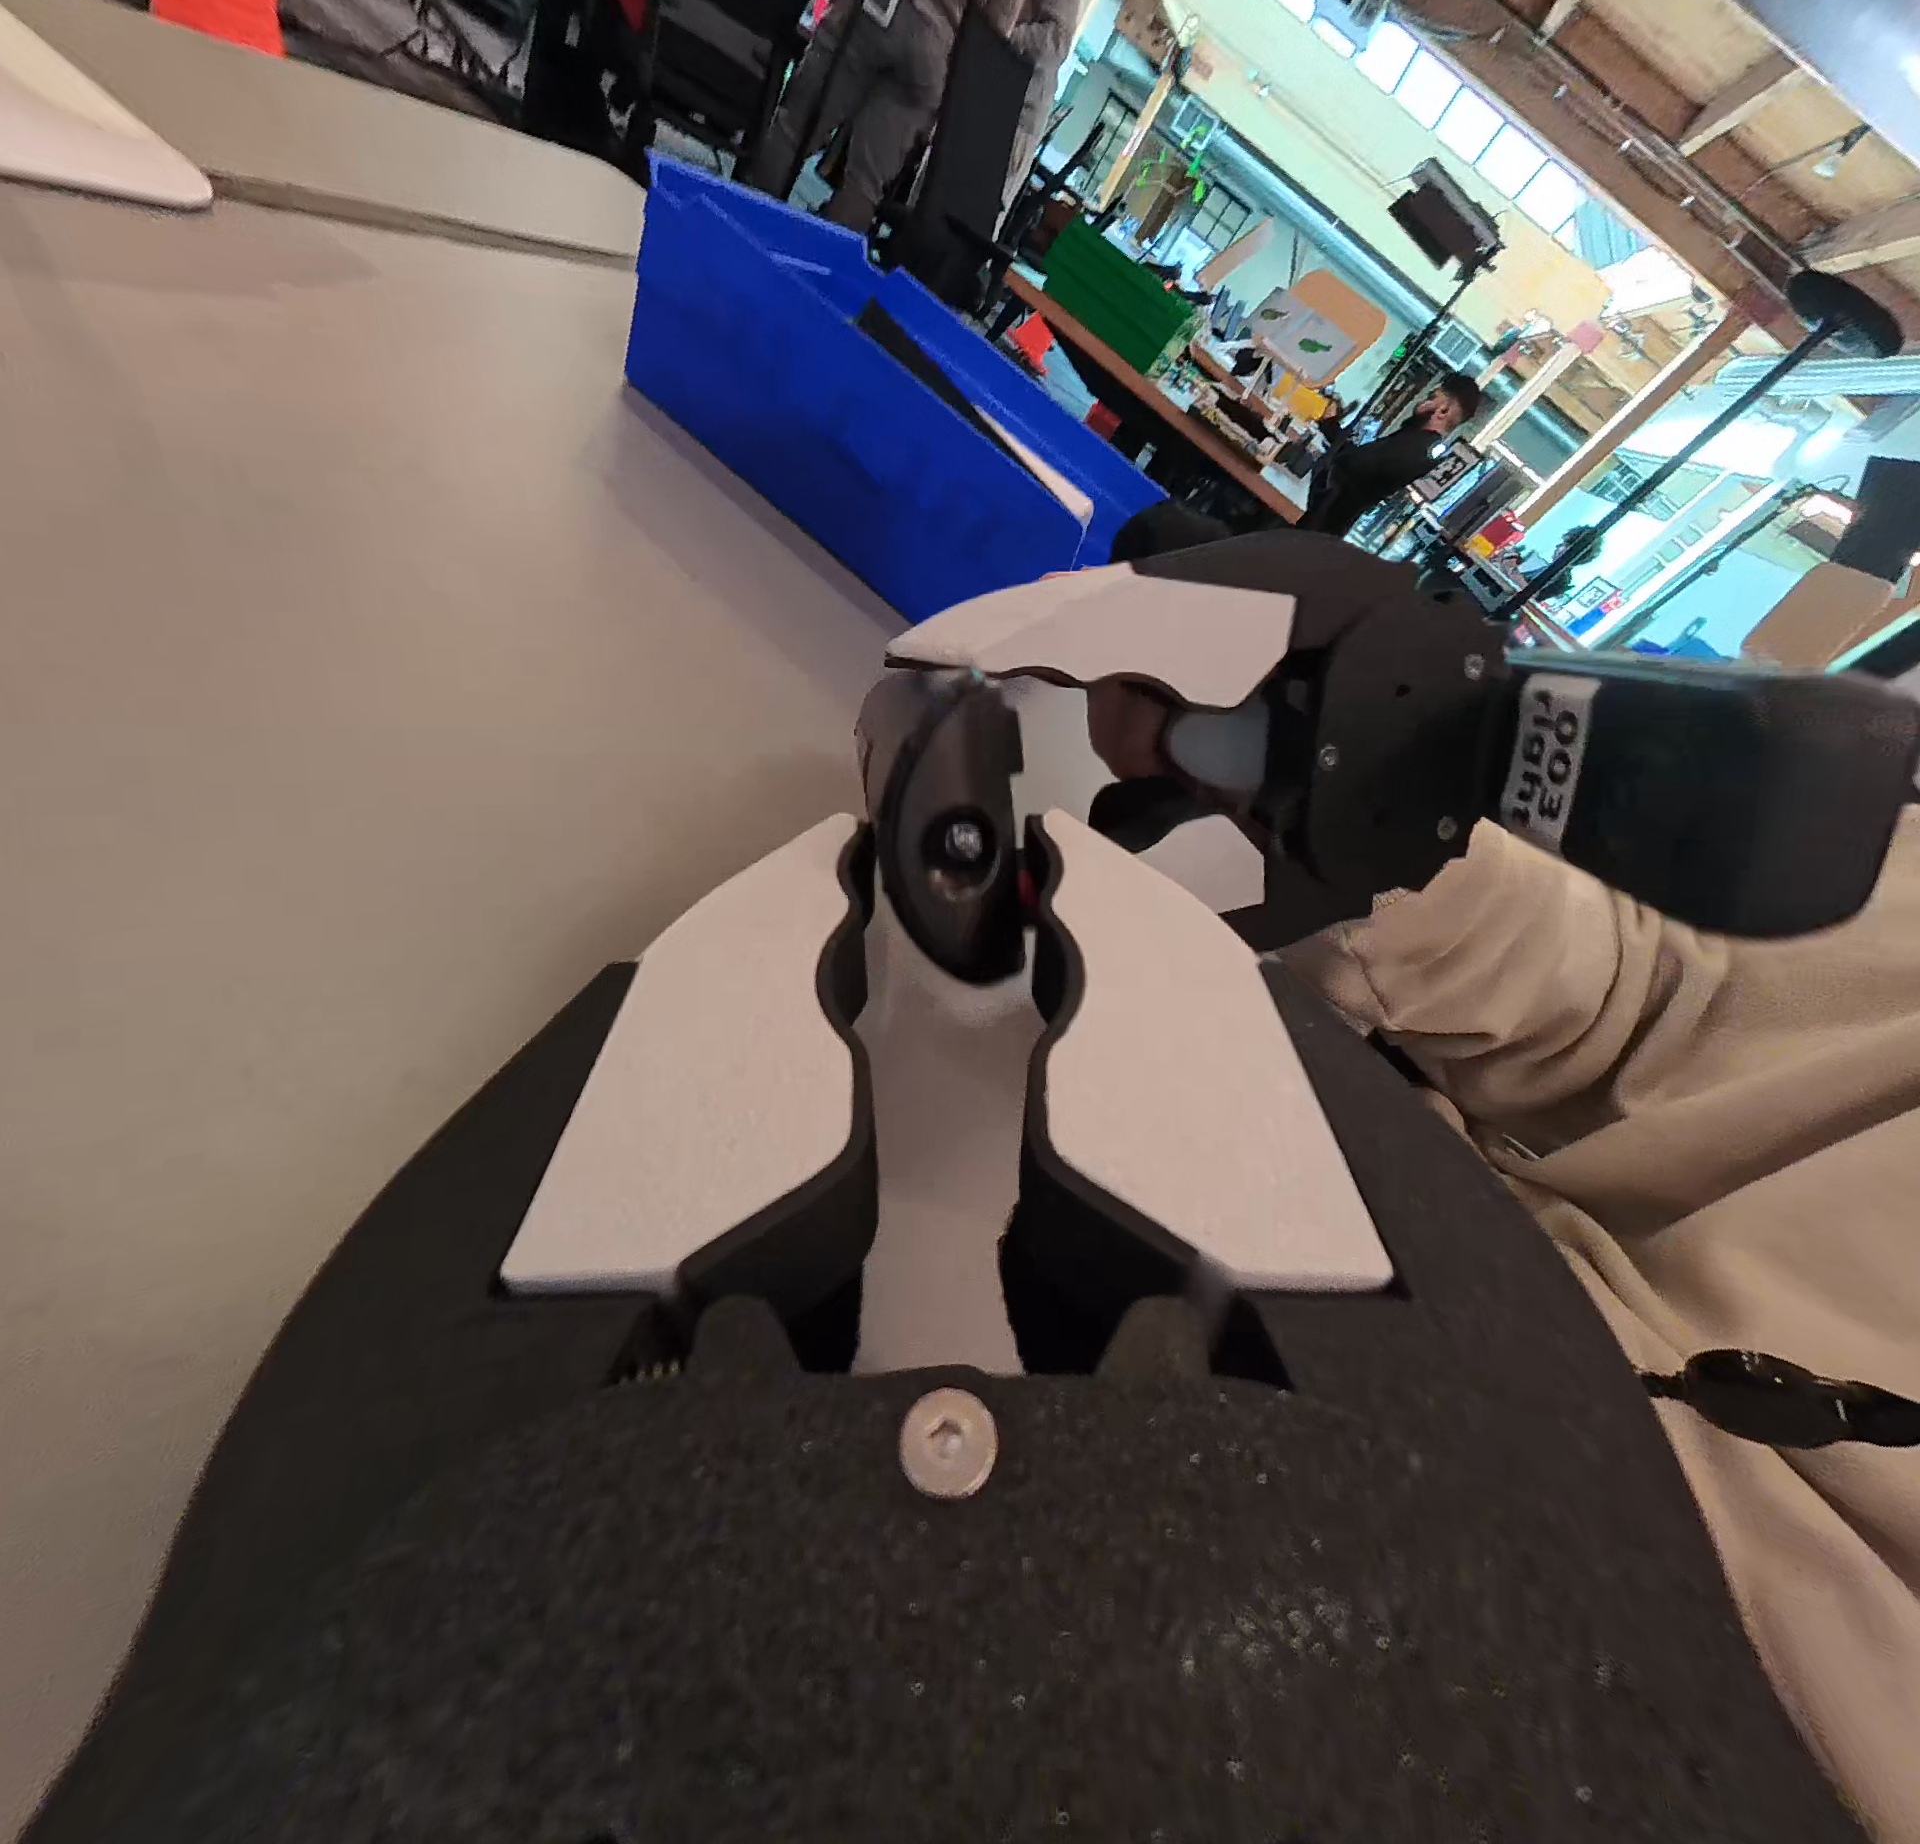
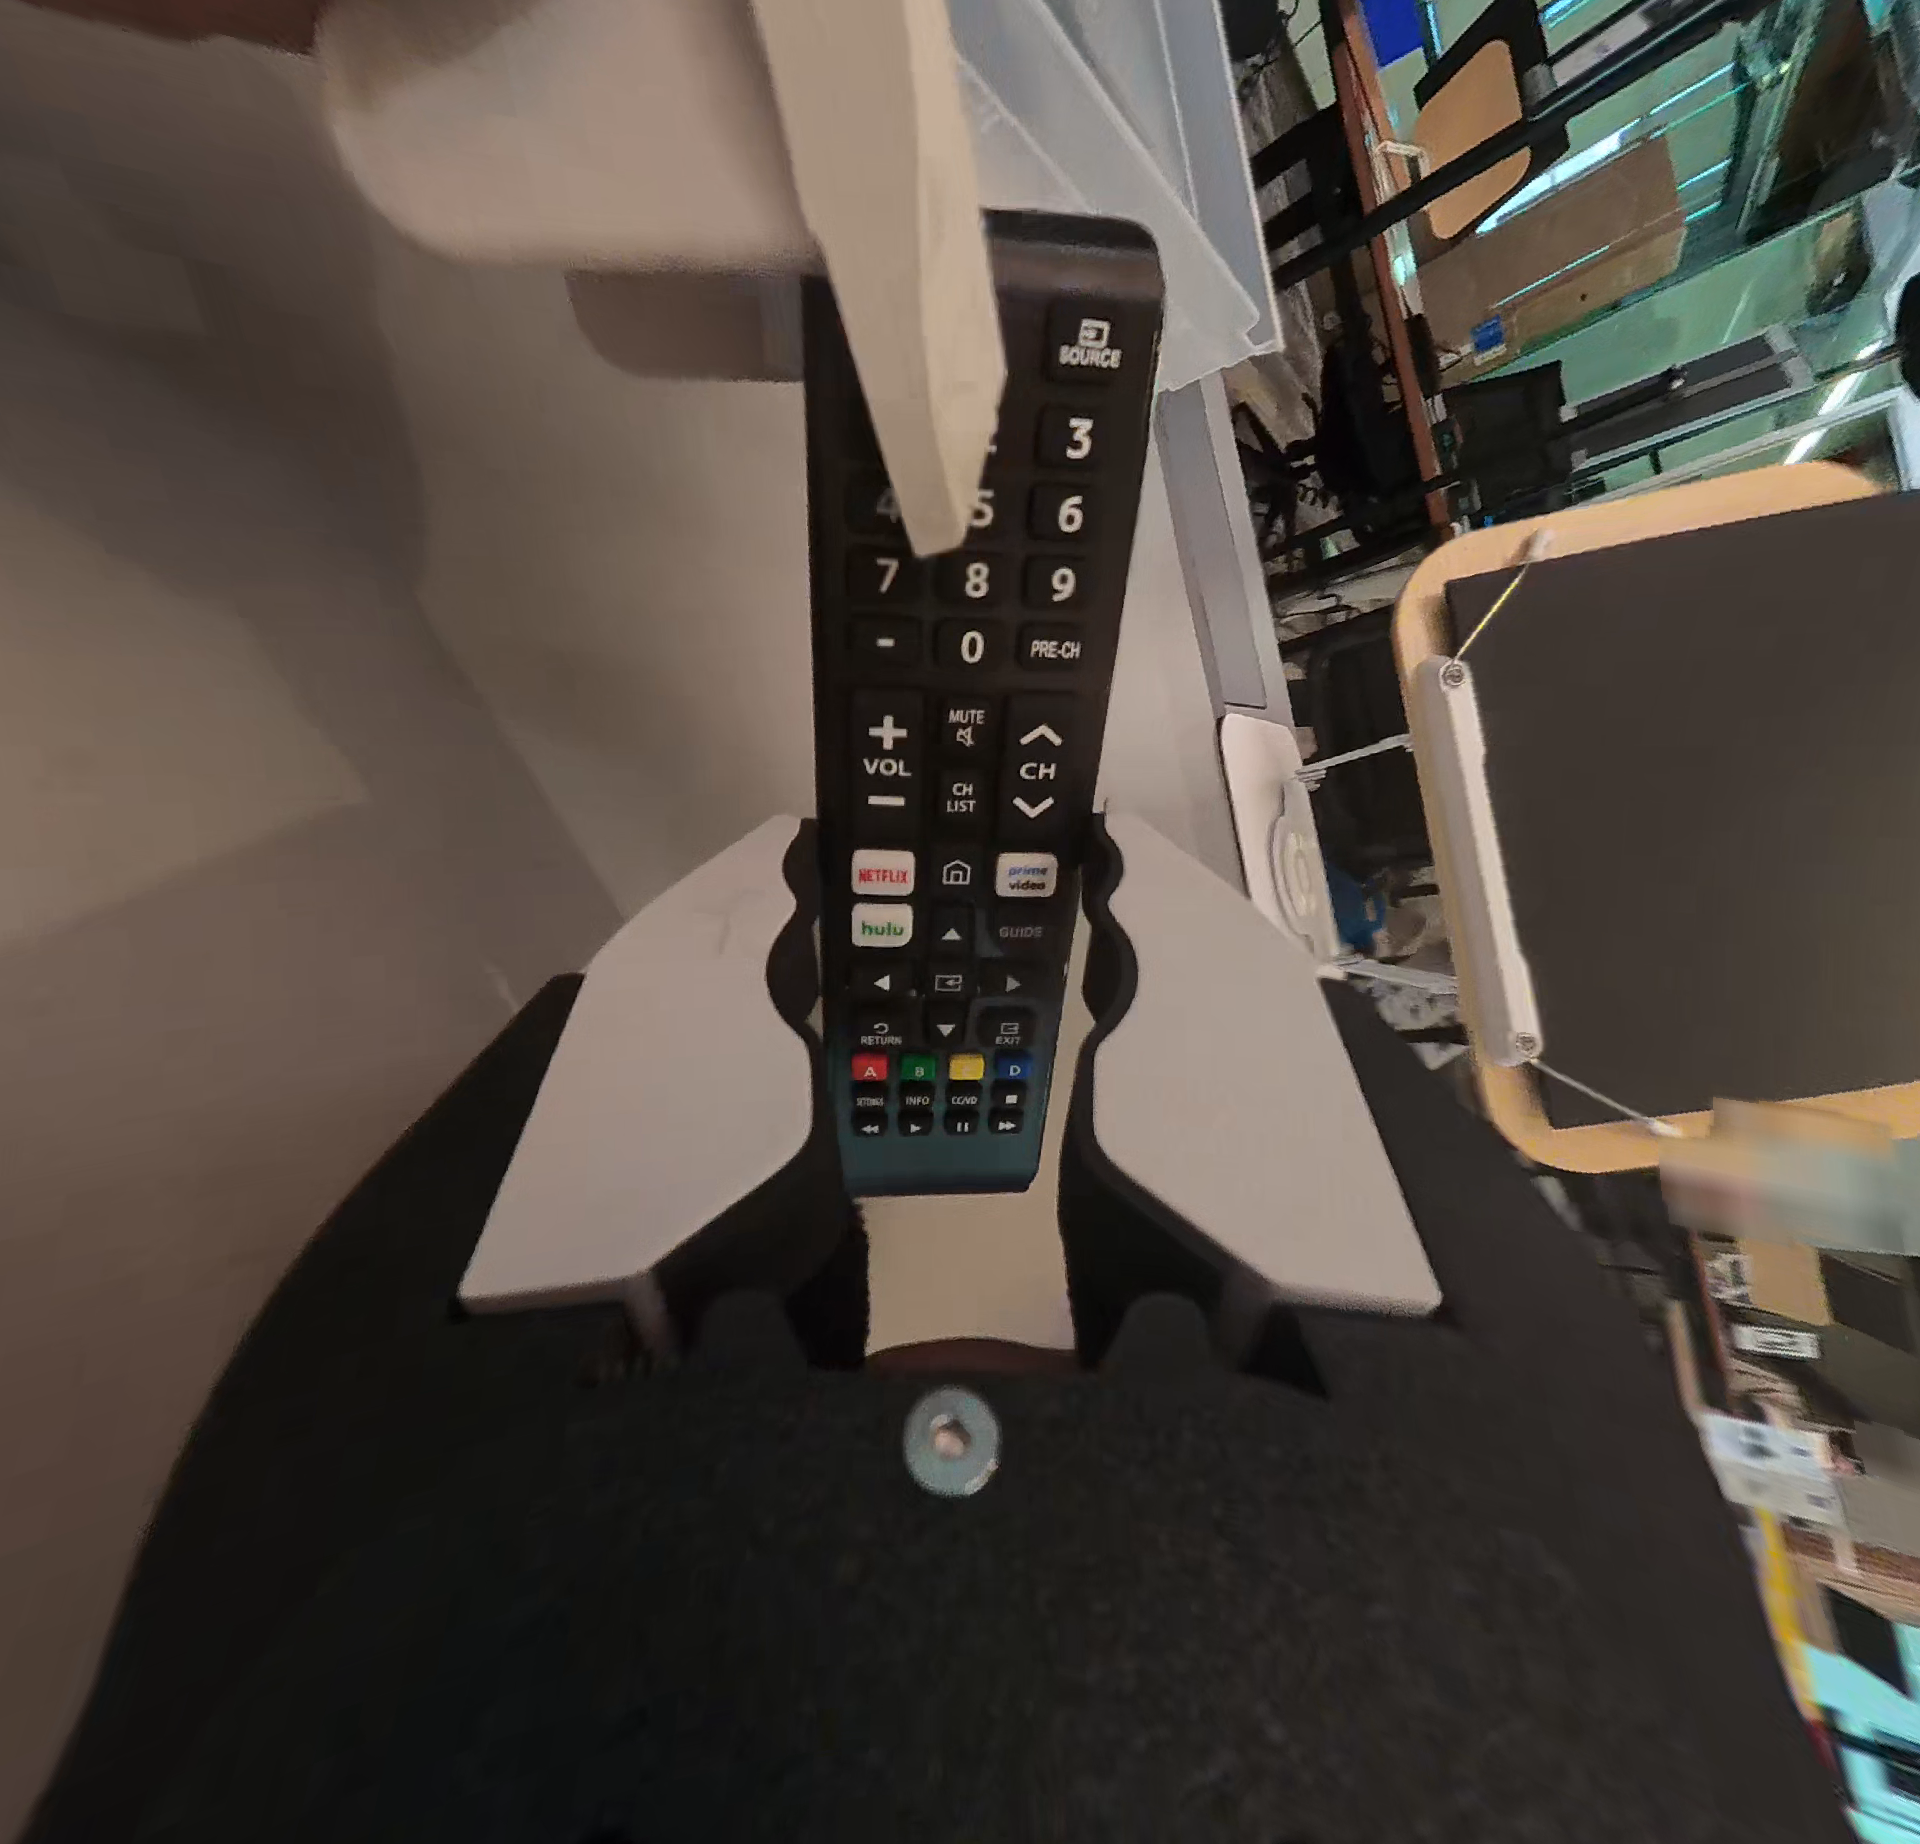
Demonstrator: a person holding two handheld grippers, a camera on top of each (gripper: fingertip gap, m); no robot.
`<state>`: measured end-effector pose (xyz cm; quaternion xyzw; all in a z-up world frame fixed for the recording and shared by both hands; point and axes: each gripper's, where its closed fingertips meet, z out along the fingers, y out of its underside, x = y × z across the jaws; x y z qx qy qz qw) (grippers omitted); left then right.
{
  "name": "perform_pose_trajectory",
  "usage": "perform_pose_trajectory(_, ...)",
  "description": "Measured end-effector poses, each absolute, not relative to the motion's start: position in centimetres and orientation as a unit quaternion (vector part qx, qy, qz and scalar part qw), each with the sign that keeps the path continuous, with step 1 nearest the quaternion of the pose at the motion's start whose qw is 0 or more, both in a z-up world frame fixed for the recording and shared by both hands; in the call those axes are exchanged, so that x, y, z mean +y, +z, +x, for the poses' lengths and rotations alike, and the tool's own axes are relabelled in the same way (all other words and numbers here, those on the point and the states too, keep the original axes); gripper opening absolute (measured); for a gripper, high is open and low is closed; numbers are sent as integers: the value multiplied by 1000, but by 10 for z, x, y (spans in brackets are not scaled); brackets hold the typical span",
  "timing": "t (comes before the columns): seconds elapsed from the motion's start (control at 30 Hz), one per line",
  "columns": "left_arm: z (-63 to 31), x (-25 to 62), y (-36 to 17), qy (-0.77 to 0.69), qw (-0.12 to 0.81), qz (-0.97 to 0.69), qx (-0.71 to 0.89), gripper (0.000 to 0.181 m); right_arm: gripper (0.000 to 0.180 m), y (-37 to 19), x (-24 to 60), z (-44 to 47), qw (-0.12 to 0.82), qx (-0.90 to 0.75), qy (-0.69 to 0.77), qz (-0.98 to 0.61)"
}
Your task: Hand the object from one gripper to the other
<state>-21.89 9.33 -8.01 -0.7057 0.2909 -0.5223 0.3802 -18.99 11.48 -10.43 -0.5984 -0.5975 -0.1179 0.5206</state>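
Black remote, coloured buttons, pinched by both right claw and left claw.

- A pale grey bench is filling the near ground, with a blue bin sitting on its far edge.
- Daylight is pouring through a row of high windows under exposed wooden ceiling beams.
- A long wooden worktable is carrying a green crate and clutter.
- People are standing in the background.
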Motion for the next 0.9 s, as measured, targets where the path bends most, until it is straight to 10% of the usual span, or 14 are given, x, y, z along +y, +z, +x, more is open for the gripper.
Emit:
perform_pose_trajectory(0.2,-249,115,-53,-459,512,-678,260,67,49,-79,136,-156,562,-503,-32,-655)
perform_pose_trajectory(0.5,-259,137,-75,-288,556,-730,271,71,48,4,182,-34,614,-274,40,-739)
perform_pose_trajectory(0.9,-270,149,-87,-186,566,-758,264,73,48,-50,246,144,323,-1,9,-946)
